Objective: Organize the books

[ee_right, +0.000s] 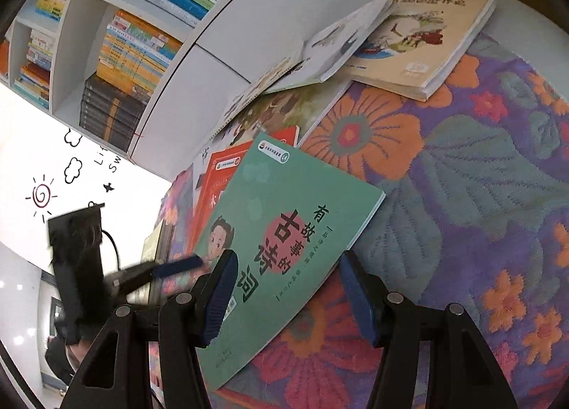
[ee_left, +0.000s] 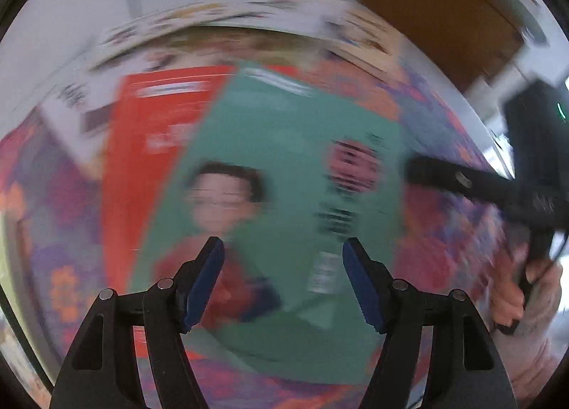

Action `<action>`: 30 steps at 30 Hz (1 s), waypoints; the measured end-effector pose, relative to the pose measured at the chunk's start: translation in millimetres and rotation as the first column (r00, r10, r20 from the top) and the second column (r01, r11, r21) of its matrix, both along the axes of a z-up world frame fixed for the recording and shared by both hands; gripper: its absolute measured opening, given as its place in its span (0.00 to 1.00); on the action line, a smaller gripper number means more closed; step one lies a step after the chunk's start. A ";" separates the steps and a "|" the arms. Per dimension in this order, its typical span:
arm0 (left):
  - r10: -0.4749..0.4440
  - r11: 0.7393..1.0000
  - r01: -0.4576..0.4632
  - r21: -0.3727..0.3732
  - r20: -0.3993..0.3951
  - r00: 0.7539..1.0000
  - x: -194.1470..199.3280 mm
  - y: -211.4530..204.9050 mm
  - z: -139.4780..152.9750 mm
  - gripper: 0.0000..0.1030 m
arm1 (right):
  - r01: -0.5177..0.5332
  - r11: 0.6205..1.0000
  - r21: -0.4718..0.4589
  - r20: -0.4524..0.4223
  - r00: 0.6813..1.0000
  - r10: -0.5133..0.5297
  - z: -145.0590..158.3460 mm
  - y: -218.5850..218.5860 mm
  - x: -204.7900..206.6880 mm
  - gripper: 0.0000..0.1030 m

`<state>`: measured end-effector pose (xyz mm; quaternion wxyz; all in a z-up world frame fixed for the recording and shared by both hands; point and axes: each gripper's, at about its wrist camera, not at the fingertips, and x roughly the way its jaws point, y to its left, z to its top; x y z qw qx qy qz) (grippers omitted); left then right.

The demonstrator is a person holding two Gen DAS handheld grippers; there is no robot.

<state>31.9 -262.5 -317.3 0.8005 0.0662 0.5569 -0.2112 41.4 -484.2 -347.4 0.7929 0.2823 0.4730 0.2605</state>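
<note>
Both my grippers, left gripper (ee_left: pixel 283 259) and right gripper (ee_right: pixel 284 274), hover released over the green book (ee_right: pixel 284 231), which tops the messy pile, so it's first.

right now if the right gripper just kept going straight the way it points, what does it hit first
Most likely the green book: the right gripper stands open over its lower edge, above the floral cloth. How far above is hard to judge.

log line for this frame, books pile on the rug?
left gripper: open, above green book | right gripper: open, empty | green book atop red book
</note>
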 end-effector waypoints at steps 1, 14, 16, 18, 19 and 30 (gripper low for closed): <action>-0.028 0.999 0.027 0.032 0.018 0.999 -4.7 -9.7 -0.3 0.65 | 0.006 1.000 0.010 -0.004 1.000 -0.006 -1.0 -2.3 0.6 0.56; 0.112 0.993 -0.109 -0.040 0.101 0.989 26.1 64.8 4.7 0.65 | -0.075 0.997 -0.011 -0.027 0.997 0.075 -1.4 9.9 -6.3 0.65; 0.070 0.997 -0.071 0.003 0.119 0.990 22.2 58.3 2.4 0.65 | -0.077 0.997 -0.024 -0.021 0.997 0.076 -0.8 11.8 -6.9 0.65; 0.034 0.998 -0.042 0.052 0.141 0.989 19.9 43.9 -1.2 0.67 | -0.072 0.997 -0.005 -0.026 0.997 0.072 -2.5 9.4 -5.5 0.65; 0.023 0.997 -0.032 0.066 0.144 0.989 17.7 39.1 -1.9 0.67 | -0.066 0.998 0.018 -0.033 0.997 0.066 -4.3 6.4 -4.4 0.65; -0.150 0.980 0.152 -0.125 0.029 0.988 -8.4 -7.3 -4.5 0.68 | 0.095 0.994 -0.046 -0.004 0.995 -0.095 2.4 -35.3 -1.1 0.67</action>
